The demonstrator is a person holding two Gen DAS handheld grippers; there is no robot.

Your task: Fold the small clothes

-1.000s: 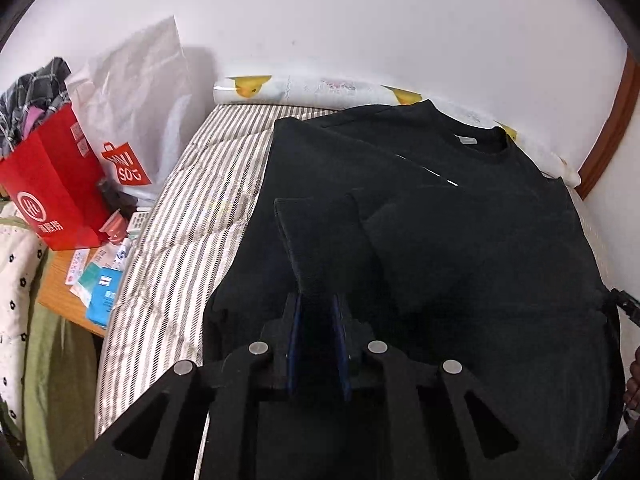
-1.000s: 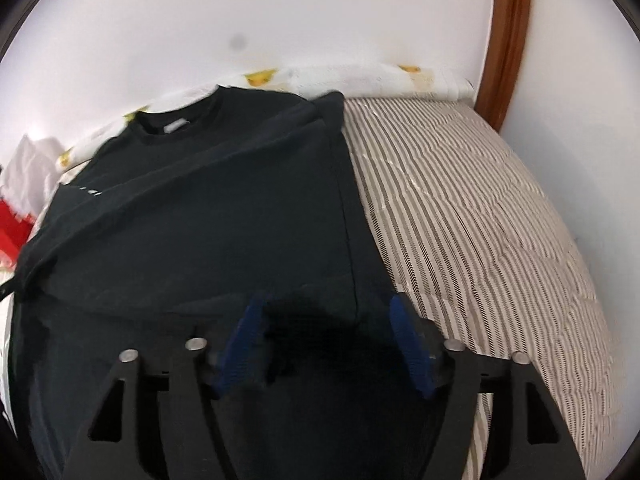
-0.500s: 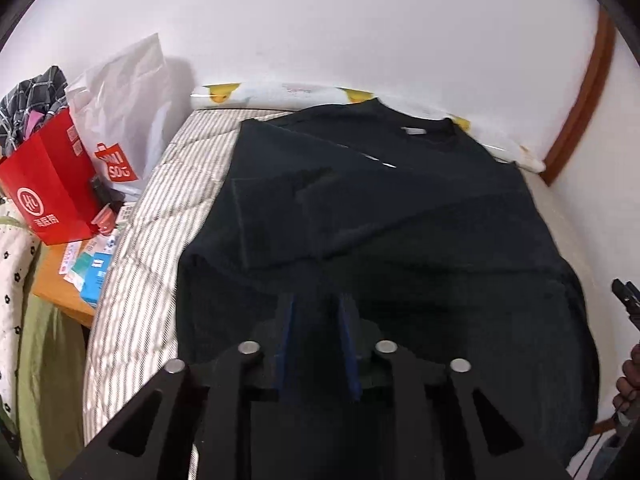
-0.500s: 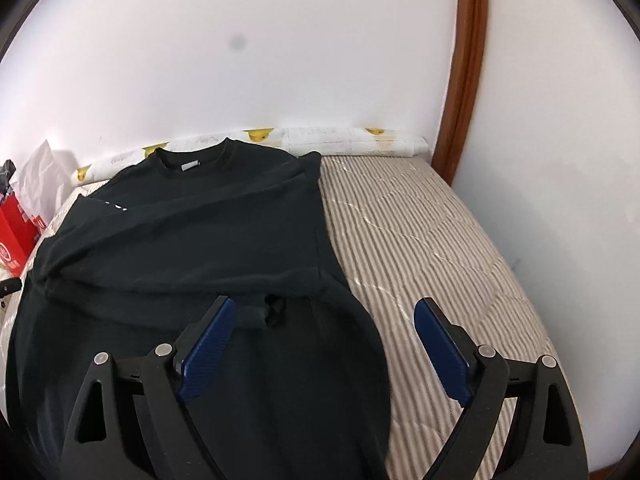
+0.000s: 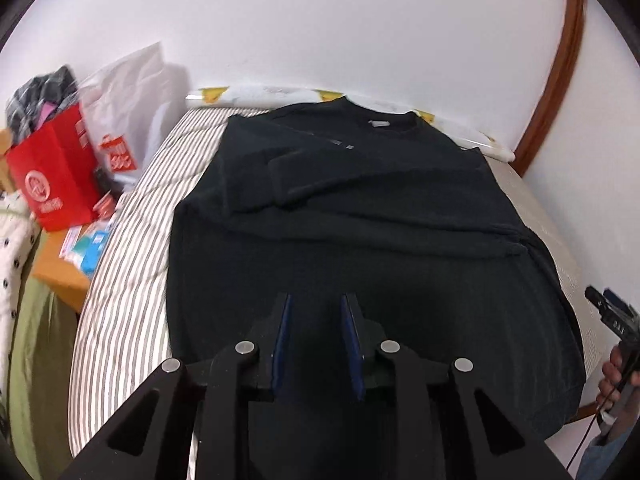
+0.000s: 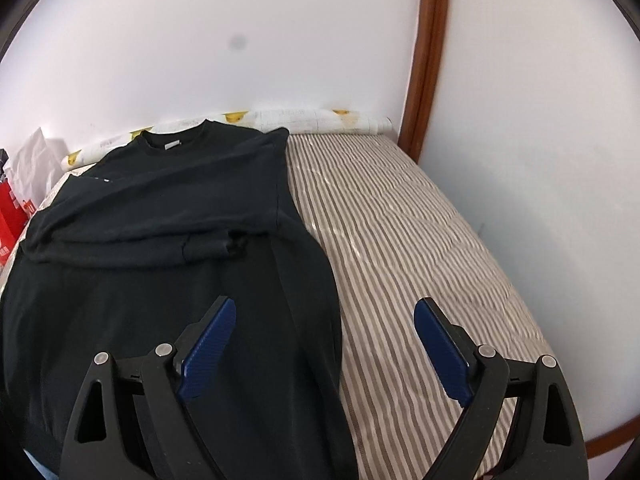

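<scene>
A black long-sleeved top (image 5: 360, 216) lies flat on the striped bed, collar towards the wall, both sleeves folded across its chest. It also shows in the right wrist view (image 6: 160, 240). My left gripper (image 5: 316, 304) hovers above the top's hem, jaws a little apart and empty. My right gripper (image 6: 324, 312) is wide open and empty above the top's right edge near the hem. The right gripper also appears at the right edge of the left wrist view (image 5: 612, 320).
The striped mattress (image 6: 400, 232) extends right of the top to a wall with a brown wooden trim (image 6: 428, 60). A rolled patterned sheet (image 6: 304, 118) lies along the back wall. A red bag (image 5: 52, 172) and a white bag (image 5: 128, 100) stand left of the bed.
My left gripper let go of the sleeve, now lying across the chest, and drew back over the hem. My right gripper opened wide, released the other sleeve and pulled back.
</scene>
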